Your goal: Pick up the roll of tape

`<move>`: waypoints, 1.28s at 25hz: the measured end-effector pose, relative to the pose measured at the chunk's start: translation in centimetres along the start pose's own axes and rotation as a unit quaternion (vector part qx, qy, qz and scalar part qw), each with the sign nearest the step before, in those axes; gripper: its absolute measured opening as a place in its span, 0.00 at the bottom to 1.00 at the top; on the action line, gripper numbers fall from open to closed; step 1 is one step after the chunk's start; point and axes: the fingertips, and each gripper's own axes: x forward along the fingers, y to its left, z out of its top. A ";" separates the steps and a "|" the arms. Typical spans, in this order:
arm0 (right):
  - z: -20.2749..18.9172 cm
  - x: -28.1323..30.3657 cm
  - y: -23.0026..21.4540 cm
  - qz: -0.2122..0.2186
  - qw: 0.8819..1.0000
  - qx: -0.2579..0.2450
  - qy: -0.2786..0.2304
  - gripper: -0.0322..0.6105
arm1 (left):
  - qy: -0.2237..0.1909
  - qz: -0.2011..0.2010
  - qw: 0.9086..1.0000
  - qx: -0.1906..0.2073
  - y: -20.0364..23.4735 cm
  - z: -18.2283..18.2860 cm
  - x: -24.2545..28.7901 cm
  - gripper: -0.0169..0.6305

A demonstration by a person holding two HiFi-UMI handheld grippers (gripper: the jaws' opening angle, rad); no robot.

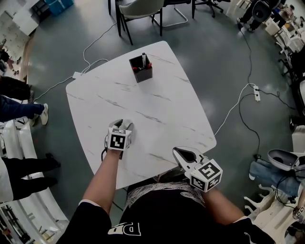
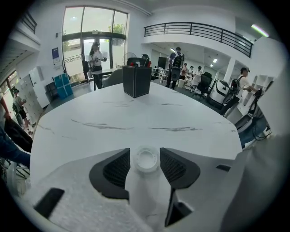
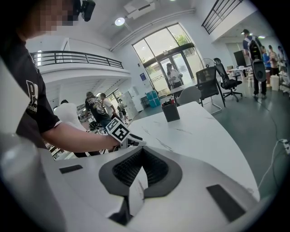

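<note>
Roll of tape (image 2: 146, 159): small, white, lying flat with its hole upward on the near left part of the worktop (image 1: 157, 109), gripped by neither claw.

Black shirt (image 1: 157, 217): worn by the person, nearest of all, at the near edge of the worktop.

Right claw (image 3: 142, 150): clenched, its black ribbed pads met at the tips with nothing between them. It was over the near right corner of the worktop, well apart from the roll, with its marker cube (image 1: 207, 175) behind it.

Left claw (image 2: 145, 153): released, its pads standing apart on either side of the roll and close to it. A thin gap showed on each side, so the pads did not press on it. The claw pointed steeply down at the worktop, its marker cube (image 1: 118, 141) facing up in the head view.

Worktop: white, with thin grey veins and rounded corners. It was bare between the left claw and the far end.

Black holder (image 1: 141, 69): square and upright near the far edge of the worktop, well apart from both claws. It held a pen and some red items.

Chair (image 1: 138, 12): pale seat, dark legs, on the grey floor just beyond the far edge.

White cables (image 1: 236, 107): ran across the floor on the right to a power strip (image 1: 257, 93).
</note>
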 end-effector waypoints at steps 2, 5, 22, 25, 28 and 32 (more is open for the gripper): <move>0.0 0.1 -0.2 0.000 1.000 0.001 0.001 0.05 | 0.004 -0.002 1.000 -0.001 -0.1 0.0 0.4 0.36; 0.0 0.3 -0.4 -0.001 1.000 0.003 0.002 0.05 | 0.003 -0.003 1.000 -0.009 0.0 0.0 0.7 0.37; 0.0 0.5 -0.9 -0.008 1.000 0.013 0.001 0.05 | 0.009 -0.012 1.000 0.017 -0.7 -0.7 1.5 0.43; -0.3 0.3 -1.0 -0.010 1.000 0.015 0.001 0.05 | -0.010 0.004 0.999 0.033 -0.2 0.5 1.6 0.43; -0.4 0.0 -1.0 -0.013 1.000 0.017 0.000 0.05 | -0.006 -0.001 1.000 0.031 -0.4 1.3 2.0 0.43; -0.3 -0.2 -1.4 -0.017 1.000 0.019 -0.002 0.05 | 0.008 -0.006 0.999 0.036 -0.5 1.6 2.8 0.43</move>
